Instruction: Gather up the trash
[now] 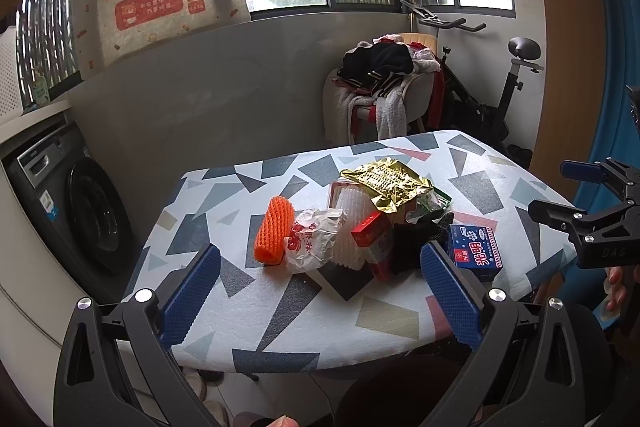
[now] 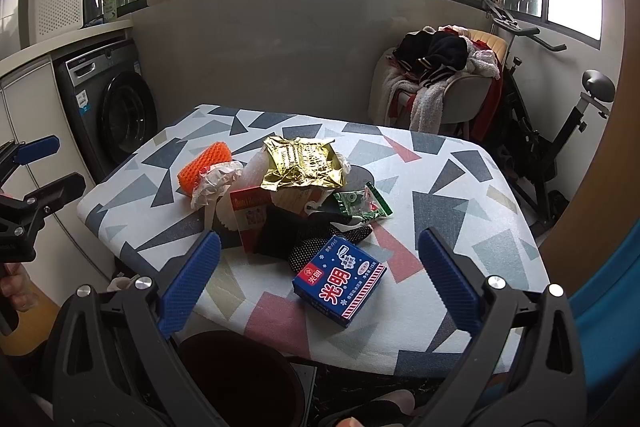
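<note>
Trash heaped near the middle of the patterned table (image 1: 280, 323): orange foam net (image 1: 274, 237) toward the left edge, crumpled plastic bag (image 1: 314, 239) touching it, gold foil wrapper (image 2: 304, 163) on top, red carton (image 2: 250, 217), green wrapper (image 2: 362, 205). Blue box (image 2: 340, 283) nearest the front edge. Left gripper (image 1: 320, 293) and right gripper (image 2: 320, 281) both spread wide, empty, held short of the front edge. Dark bin (image 2: 240, 379) below that edge.

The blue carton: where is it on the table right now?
The blue carton lies on the table's near edge, right end of the trash pile, beside the black dotted fabric.
</note>
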Demonstrator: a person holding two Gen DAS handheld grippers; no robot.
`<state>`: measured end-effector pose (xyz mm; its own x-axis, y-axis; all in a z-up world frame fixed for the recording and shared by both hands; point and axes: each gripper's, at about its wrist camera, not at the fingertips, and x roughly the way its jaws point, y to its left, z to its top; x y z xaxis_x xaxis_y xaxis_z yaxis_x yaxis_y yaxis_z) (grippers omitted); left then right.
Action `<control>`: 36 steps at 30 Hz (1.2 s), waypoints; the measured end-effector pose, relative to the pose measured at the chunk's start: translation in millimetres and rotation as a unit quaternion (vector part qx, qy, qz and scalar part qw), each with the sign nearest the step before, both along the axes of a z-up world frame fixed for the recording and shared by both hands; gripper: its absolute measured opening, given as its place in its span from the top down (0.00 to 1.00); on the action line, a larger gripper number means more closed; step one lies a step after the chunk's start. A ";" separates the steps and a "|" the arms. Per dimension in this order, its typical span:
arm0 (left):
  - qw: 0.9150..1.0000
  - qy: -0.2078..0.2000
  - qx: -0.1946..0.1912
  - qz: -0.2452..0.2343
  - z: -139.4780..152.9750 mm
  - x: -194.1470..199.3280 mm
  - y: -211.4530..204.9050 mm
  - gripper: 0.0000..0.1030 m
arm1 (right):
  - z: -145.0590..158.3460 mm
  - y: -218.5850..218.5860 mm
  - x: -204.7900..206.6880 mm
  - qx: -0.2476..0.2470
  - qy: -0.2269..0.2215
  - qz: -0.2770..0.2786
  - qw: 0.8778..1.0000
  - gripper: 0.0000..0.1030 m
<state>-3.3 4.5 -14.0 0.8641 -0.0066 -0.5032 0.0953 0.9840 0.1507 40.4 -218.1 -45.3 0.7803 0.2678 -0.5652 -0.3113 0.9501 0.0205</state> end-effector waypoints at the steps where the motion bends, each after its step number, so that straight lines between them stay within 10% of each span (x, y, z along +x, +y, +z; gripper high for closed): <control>1: 1.000 0.000 0.000 0.000 -1.0 -0.9 0.5 0.05 | 0.8 0.5 0.0 0.000 0.000 0.000 1.000 0.05; 36: 1.000 0.002 0.000 0.000 -1.2 1.1 0.1 0.05 | -3.0 -1.7 -1.7 -0.001 0.002 -0.001 1.000 0.05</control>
